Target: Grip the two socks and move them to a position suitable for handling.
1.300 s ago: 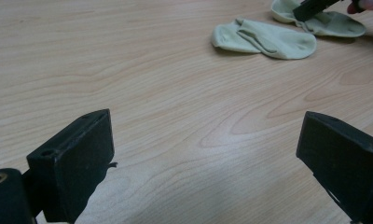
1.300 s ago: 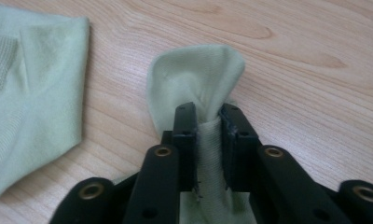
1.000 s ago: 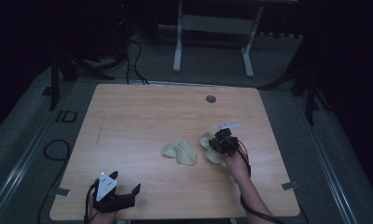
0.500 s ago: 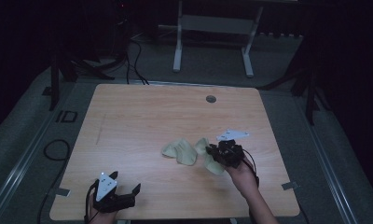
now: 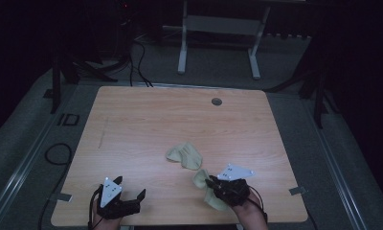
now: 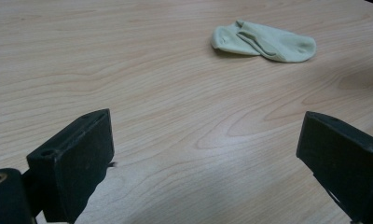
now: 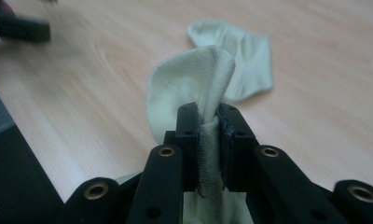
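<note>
Right gripper (image 7: 208, 121) pinches a sock (image 7: 194, 88): soft, light, droops; best gripped at bunched fabric. Left gripper (image 6: 203, 154) spread, empty.

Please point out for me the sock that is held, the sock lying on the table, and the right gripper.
held sock (image 7: 194, 79), right gripper view, on its bulging fold.
lying sock (image 6: 264, 41), left gripper view, on its middle.
right gripper (image 7: 208, 126), right gripper view, between the fingertips.
</note>
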Demonstrator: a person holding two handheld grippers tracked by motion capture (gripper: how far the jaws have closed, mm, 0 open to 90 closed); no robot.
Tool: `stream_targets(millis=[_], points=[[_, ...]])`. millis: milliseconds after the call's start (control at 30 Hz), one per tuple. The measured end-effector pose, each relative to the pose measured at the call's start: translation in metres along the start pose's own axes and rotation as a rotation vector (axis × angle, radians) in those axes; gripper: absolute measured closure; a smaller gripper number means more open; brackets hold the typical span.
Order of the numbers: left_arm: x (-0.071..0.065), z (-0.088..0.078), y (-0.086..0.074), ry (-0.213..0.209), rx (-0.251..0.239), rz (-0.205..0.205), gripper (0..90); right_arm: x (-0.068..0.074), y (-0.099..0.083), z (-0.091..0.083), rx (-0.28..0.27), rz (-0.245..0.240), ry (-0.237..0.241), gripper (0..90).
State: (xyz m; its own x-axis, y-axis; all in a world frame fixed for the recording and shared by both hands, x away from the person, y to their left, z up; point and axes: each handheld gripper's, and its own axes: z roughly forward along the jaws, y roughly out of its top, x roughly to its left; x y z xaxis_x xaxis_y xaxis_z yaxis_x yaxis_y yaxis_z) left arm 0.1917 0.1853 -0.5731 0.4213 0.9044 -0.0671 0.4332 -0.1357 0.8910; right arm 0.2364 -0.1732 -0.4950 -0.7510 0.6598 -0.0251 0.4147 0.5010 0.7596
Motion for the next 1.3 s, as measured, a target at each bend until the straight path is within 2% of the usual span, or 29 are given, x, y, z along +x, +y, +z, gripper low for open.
stream_targets(millis=[67,133,233,300,367,467,500,633,700,867,967,1067,1133,1200,1300], points=[[-0.001,0.001,0.0,0.001,0.0,-0.001,3.7,0.003,-0.01,0.007,0.017,0.01,-0.003,79.5],[-0.001,0.001,0.0,-0.004,0.006,0.0,3.7,0.003,-0.017,0.015,0.046,0.015,0.015,79.3],[-0.003,0.003,0.0,-0.012,0.017,0.002,3.8,0.003,-0.027,0.028,0.089,-0.004,0.013,79.2],[-0.006,0.002,0.001,-0.031,0.015,-0.004,3.8,0.003,-0.031,0.035,0.098,-0.001,0.02,78.8],[-0.01,0.002,0.002,-0.037,0.011,0.003,3.7,0.004,-0.034,0.042,0.119,-0.006,0.009,77.9],[-0.015,0.002,0.003,-0.056,0.006,0.009,3.7,0.004,-0.039,0.052,0.145,-0.005,0.018,74.8],[-0.016,0.003,0.004,-0.06,0.009,0.013,3.7,0.005,-0.041,0.054,0.128,-0.002,0.027,73.4],[-0.023,0.006,0.004,-0.084,0.016,0.032,3.7,0.008,-0.041,0.053,0.143,-0.005,0.061,58.9],[-0.026,0.008,0.004,-0.096,0.021,0.039,3.8,0.01,-0.043,0.053,0.132,0.001,0.058,53.3],[-0.036,0.014,0.005,-0.128,0.038,0.054,3.8,0.018,-0.044,0.056,0.115,-0.023,0.041,38.8],[-0.042,0.015,0.007,-0.143,0.035,0.065,3.8,0.019,-0.043,0.059,0.119,-0.023,0.038,32.0],[-0.047,0.017,0.01,-0.178,0.044,0.06,3.8,0.02,-0.041,0.06,0.129,-0.019,0.049,26.0],[-0.05,0.019,0.013,-0.206,0.049,0.057,3.9,0.02,-0.038,0.058,0.14,-0.016,0.049,25.9],[-0.054,0.019,0.016,-0.237,0.038,0.066,3.9,0.021,-0.036,0.052,0.123,-0.009,0.067,25.9],[-0.061,0.021,0.021,-0.272,0.034,0.09,6.3,0.024,-0.032,0.042,0.104,-0.025,0.07,28.0]])
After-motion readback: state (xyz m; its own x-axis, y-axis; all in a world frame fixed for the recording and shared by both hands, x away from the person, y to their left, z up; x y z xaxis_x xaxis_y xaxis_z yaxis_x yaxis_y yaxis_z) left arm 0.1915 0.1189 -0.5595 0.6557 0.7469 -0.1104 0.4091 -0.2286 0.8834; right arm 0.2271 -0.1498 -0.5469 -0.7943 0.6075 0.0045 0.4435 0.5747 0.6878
